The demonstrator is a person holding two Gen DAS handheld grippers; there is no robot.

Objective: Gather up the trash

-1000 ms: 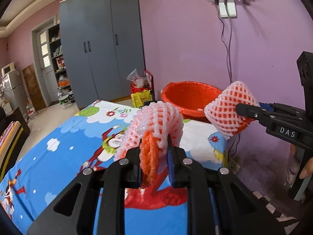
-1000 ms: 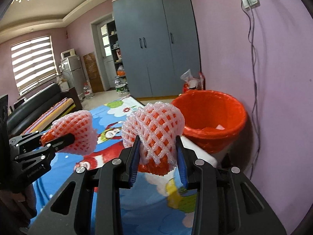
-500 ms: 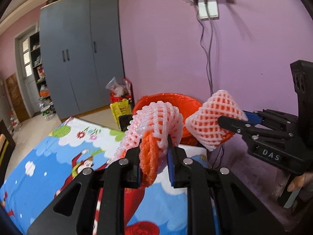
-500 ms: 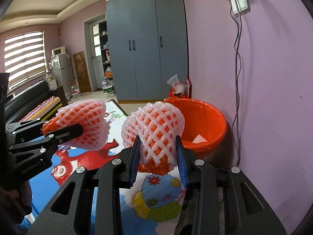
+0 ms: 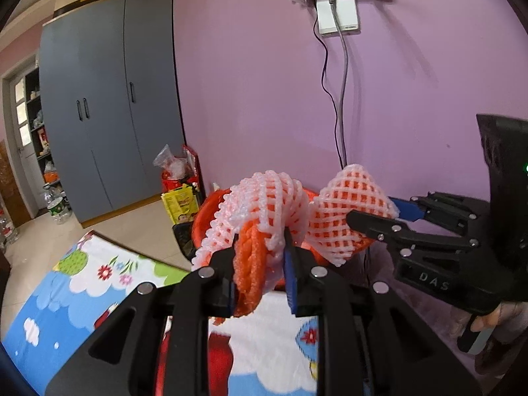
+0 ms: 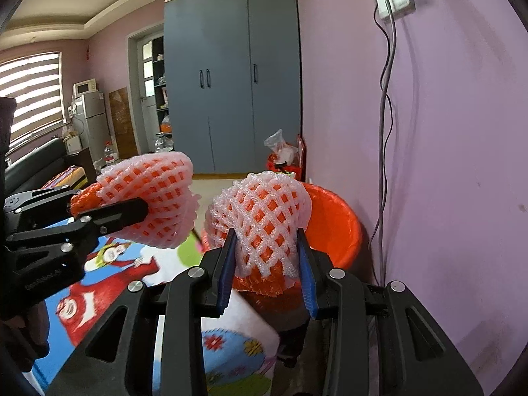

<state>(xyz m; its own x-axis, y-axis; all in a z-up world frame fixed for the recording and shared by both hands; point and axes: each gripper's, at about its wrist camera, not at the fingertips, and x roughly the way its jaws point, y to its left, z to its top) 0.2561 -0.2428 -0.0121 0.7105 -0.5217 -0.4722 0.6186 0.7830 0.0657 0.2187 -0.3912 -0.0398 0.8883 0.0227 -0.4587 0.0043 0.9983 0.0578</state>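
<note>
My left gripper [image 5: 260, 257] is shut on a crumpled pink-and-orange foam fruit net [image 5: 264, 204], squeezed thin between the pads. The same left gripper [image 6: 138, 209] shows from the side in the right wrist view, its net [image 6: 155, 194] bulging past the tips. My right gripper [image 6: 265, 247] is shut on a second foam net [image 6: 264, 217]; in the left wrist view that right gripper [image 5: 373, 211] and its net [image 5: 346, 214] hang at the right. Both nets are held at the rim of the orange trash bin [image 6: 333, 227], which is mostly hidden behind them in the left wrist view.
A table with a bright cartoon cloth [image 5: 99, 283] lies under both grippers, its far edge beside the bin. The purple wall [image 5: 264, 99] with hanging cables [image 5: 340, 105] is close on the right. A grey wardrobe [image 6: 237, 76] and bags of rubbish [image 5: 178, 178] stand beyond.
Both grippers have carried their nets forward and to the right, from over the table's middle to its far edge by the bin. The grips look unchanged.
</note>
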